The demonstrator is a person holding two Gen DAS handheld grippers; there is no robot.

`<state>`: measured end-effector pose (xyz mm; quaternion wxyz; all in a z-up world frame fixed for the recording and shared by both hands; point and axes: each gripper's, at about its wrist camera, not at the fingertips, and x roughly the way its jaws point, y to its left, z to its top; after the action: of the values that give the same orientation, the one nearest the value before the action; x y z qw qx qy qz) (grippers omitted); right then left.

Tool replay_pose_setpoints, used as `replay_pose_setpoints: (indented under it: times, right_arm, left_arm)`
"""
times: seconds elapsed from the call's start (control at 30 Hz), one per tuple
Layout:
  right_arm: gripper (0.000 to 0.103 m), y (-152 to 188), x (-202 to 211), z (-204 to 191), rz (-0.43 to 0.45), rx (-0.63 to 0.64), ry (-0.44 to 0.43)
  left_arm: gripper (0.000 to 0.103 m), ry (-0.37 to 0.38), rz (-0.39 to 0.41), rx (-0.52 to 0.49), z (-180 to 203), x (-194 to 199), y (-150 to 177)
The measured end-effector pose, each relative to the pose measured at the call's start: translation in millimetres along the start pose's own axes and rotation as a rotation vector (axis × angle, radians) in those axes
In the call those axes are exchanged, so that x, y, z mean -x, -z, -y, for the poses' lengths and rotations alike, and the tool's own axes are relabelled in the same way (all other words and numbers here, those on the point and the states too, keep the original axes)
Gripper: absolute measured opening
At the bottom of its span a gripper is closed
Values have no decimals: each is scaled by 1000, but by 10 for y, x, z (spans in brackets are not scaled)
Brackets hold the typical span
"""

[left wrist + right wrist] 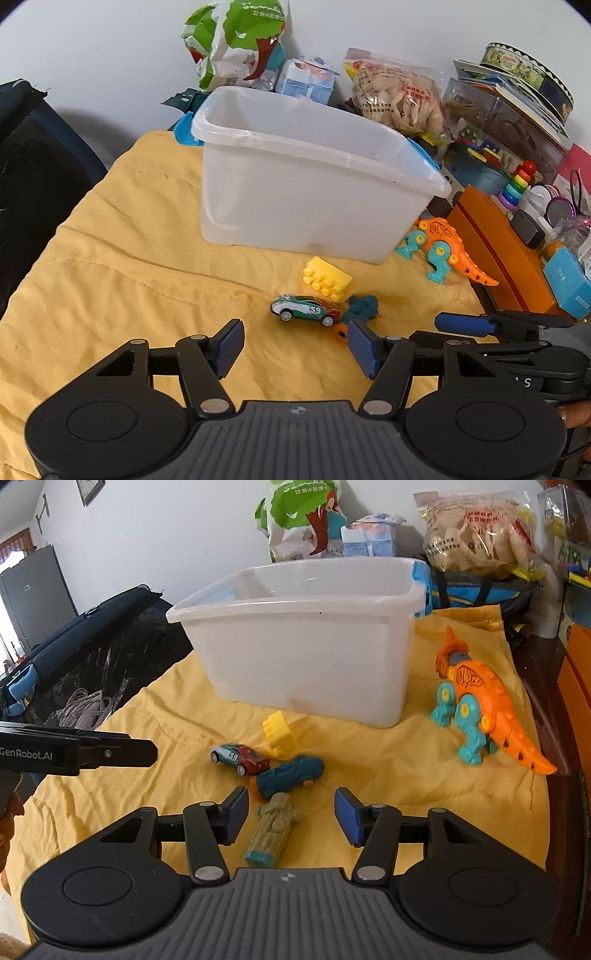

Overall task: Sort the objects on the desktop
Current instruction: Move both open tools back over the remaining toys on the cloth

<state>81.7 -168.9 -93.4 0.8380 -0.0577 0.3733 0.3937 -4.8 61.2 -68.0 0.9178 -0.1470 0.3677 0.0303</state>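
Both claws are standing apart and empty: the left claw [295, 349] is aiming toward the toy car [305, 310] at twelve o'clock. The right claw [291, 814] is straddling the tan toy piece [272, 830], probably readying a pickup for the clear bin [295, 602].

- Yellow cloth [369, 768]: wrinkled, it covers the supporting surface.
- Translucent plastic bin [306, 653]: stands upright at the far middle of the cloth.
- Orange dinosaur [484, 698]: stands on teal legs beside the bin.
- Yellow building block [280, 734], toy car [240, 757], teal toy [291, 771] and beige toy [271, 830]: lie clustered in front of the bin.
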Motion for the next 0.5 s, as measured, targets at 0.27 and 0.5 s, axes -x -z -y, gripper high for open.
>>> replay_pose_setpoints:
  times: [0.27,0.5]
  right_arm:
    - [57,48,-16,1,-29,-8,9]
    - [60,81,-27,-47,-42,1,17]
  left_arm:
    - [66,-14,-2,-13,-7,-8,-14]
    - [71,-19,-33,-16,-35,-46,23]
